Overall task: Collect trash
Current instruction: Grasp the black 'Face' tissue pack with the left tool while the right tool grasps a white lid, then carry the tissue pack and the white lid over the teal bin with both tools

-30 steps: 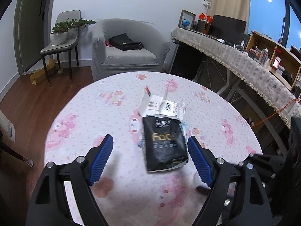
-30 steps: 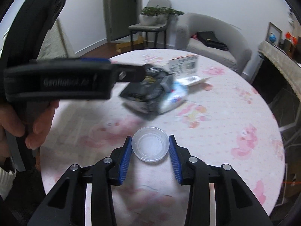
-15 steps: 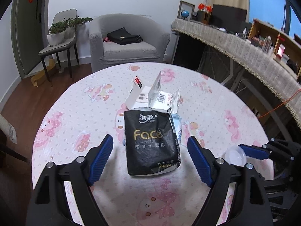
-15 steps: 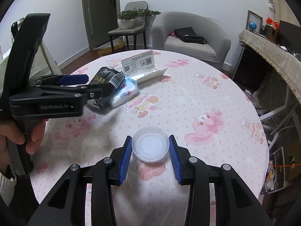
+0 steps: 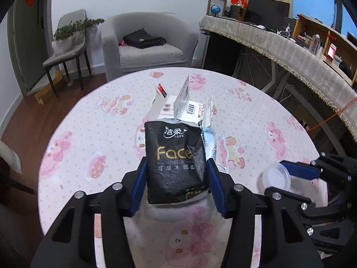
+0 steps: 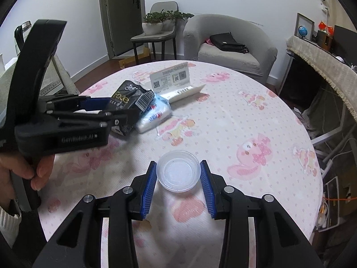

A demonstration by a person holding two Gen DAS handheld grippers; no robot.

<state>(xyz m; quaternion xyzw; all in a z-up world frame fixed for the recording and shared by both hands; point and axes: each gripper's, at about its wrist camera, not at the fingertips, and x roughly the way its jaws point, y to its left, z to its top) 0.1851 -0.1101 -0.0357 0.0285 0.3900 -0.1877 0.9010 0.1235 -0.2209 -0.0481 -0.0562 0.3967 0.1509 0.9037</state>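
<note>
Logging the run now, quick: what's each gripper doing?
Left gripper: closing, pads touching both sides of the black tissue pack.
Right gripper: shut on the clear plastic lid.

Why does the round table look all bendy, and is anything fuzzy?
Left wrist view: the fisheye lens bows the table and long counter; the black tissue pack is sharp. Right wrist view: same bending, black corners; the clear plastic cup is sharp.

both wrist views share table [image 5: 89, 134].
</note>
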